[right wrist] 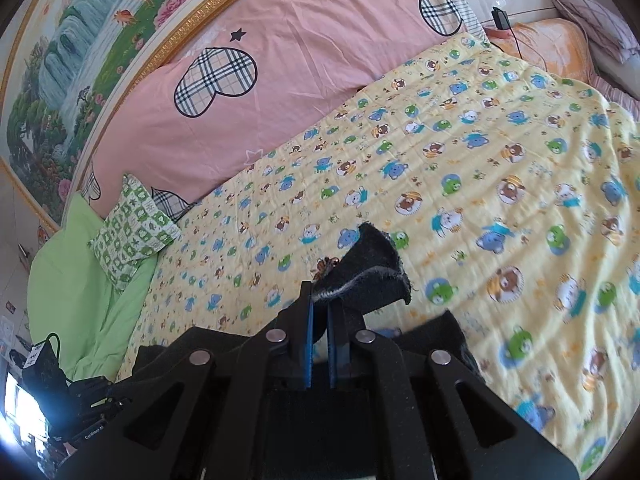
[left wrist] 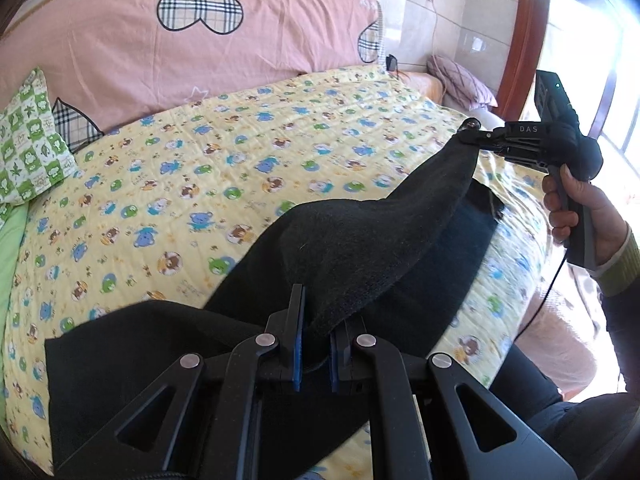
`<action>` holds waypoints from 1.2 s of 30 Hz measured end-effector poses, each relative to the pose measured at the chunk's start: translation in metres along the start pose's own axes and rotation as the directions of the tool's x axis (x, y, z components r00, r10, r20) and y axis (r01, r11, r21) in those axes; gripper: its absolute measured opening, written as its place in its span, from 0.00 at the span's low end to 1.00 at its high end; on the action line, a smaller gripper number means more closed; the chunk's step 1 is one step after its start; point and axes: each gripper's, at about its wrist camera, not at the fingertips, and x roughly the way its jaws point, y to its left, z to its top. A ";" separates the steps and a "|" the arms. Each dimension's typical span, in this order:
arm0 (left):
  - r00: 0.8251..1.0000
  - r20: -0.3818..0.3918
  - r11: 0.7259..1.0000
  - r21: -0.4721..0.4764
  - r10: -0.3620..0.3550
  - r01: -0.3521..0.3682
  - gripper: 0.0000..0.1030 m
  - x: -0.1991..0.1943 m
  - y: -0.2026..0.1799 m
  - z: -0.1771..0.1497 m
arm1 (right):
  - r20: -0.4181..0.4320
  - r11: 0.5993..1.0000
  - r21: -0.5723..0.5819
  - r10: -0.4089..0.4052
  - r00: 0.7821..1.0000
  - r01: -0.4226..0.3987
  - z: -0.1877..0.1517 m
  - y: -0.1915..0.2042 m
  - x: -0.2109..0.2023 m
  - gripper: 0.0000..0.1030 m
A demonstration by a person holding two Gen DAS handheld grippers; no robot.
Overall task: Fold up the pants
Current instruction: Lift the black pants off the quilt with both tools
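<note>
Between both claws, left claw [left wrist: 313, 330] and right claw [right wrist: 319, 322], hang pants [left wrist: 360, 248].

pants [left wrist: 360, 248] on bedspread [left wrist: 240, 152], big pillow [left wrist: 180, 40] behind, small pillow [left wrist: 32, 140] left

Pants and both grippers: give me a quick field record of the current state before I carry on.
garment: black pants, partly lifted off the bed
surface: yellow bear-print sheet
left gripper: shut on a fold of the pants
right gripper: shut on an edge of the pants
right gripper, seen from left wrist: holds its corner raised, cloth stretched between both grippers
behind: pink pillow
</note>
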 end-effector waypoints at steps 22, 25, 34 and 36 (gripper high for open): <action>0.992 -0.126 1.000 -0.007 -0.002 0.001 0.10 0.050 -0.036 -0.050 | -0.067 0.987 0.119 -0.100 0.993 0.107 -0.071 -0.070 -0.014 0.06; 0.988 -0.157 1.000 -0.028 -0.004 0.000 0.16 0.057 -0.034 -0.055 | -0.068 0.987 0.101 -0.118 0.991 0.125 -0.071 -0.066 -0.012 0.06; 0.991 -0.123 0.995 -0.085 -0.054 0.043 0.41 0.032 -0.025 -0.060 | -0.038 0.980 0.088 -0.173 0.984 0.176 -0.070 -0.054 -0.033 0.38; 0.993 -0.109 0.994 -0.103 -0.050 0.039 0.45 0.024 -0.021 -0.061 | -0.002 0.981 0.071 -0.183 0.983 0.183 -0.069 -0.046 -0.043 0.51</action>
